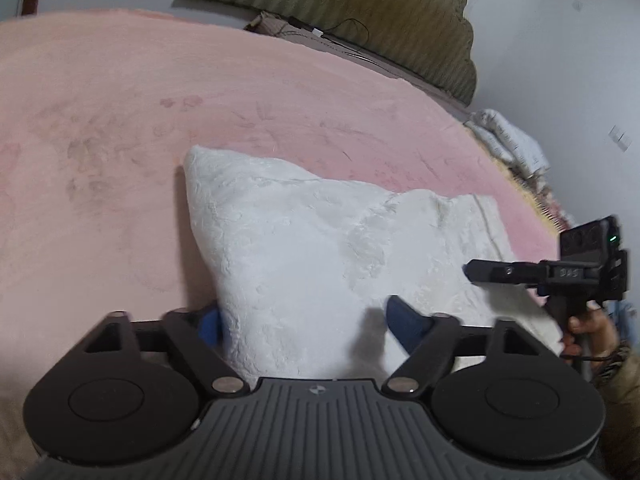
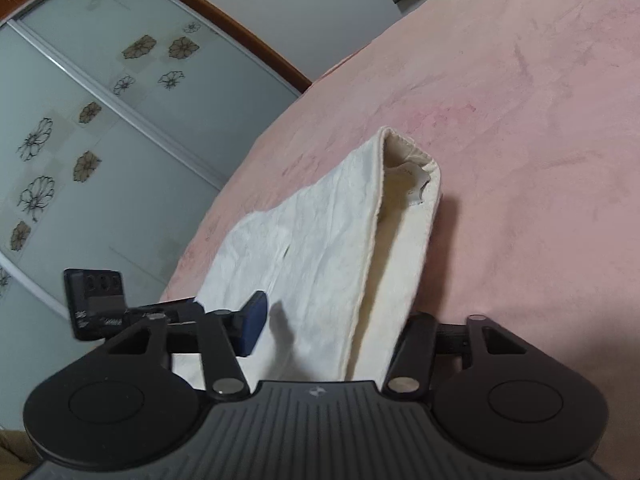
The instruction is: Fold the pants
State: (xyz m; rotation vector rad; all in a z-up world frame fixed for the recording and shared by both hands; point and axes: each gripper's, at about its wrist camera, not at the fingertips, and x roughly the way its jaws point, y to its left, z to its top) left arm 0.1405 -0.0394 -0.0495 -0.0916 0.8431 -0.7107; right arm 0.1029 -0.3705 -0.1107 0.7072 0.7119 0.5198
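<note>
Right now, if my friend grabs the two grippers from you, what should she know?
Left gripper: jaws straddle the near edge of the white pants; whether they pinch is unclear.
Right gripper: also around the near edge, grip unclear.
Pants lie on the pink blanket, already folded into a short stack, waistband at the far end.
Left: check edges line up, one more fold if wanted.

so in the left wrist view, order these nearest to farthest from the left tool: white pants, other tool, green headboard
1. white pants, between its fingers, on the pink blanket.
2. other tool, right side, at the pants' edge.
3. green headboard, far top, behind the bed.
</note>
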